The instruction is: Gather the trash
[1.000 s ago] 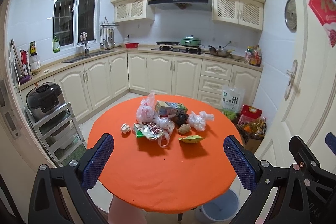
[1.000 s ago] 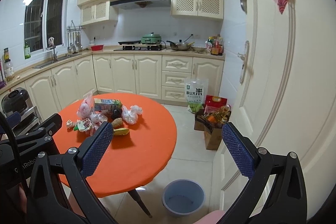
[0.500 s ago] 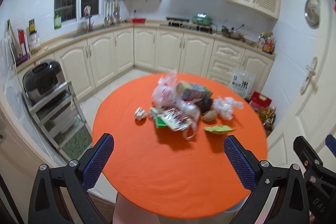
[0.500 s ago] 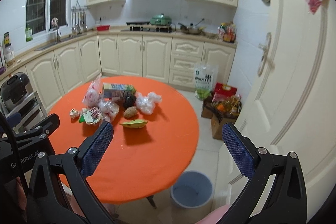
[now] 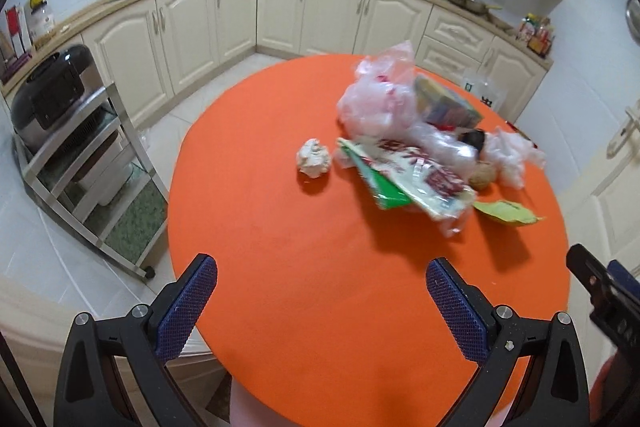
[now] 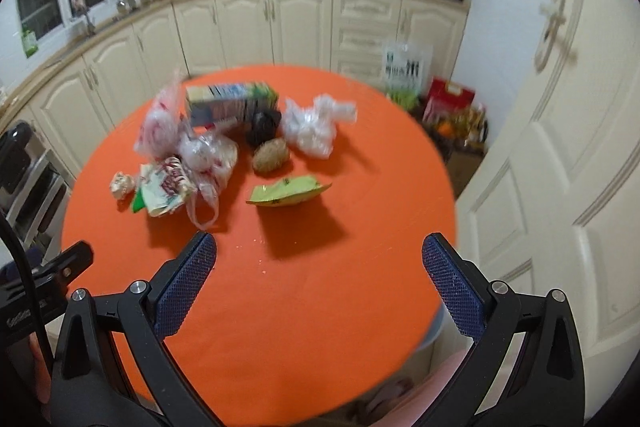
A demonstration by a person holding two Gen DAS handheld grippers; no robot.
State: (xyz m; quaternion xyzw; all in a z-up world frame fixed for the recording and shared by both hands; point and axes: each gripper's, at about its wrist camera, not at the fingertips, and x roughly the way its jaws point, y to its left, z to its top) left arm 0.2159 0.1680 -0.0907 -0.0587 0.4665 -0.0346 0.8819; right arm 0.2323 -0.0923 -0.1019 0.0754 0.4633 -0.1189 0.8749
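**Both grippers released above the tabletop, trash piled beyond**

Left gripper [image 5: 322,297] was released, jaws wide apart, nothing between them; it hung over the near part of the orange tabletop [image 5: 304,307]. Right gripper [image 6: 320,279] was likewise released and empty, over the near edge of the same tabletop [image 6: 320,327]. The right gripper's black body showed at the right edge of the left view; the left gripper's body showed at the left edge of the right view.

Trash lay in a cluster past both grippers, well apart from the fingertips. Nearest the right gripper was a green wrapper [image 6: 288,191], lying flat. Just behind it sat a brown lump [image 6: 271,155], with a dark object [image 6: 262,125] behind that. A white bag [image 6: 314,125] lay to the right of those. A carton [image 6: 230,101] lay on its side at the back of the pile. A pink-printed bag [image 5: 378,95] stood beside the carton, touching it. A snack packet [image 5: 404,179], red, white and green, lay in front of the bag, partly under clear plastic. A paper ball [image 5: 314,159] sat alone left of the packet, near but not touching.

Right view was blurred.
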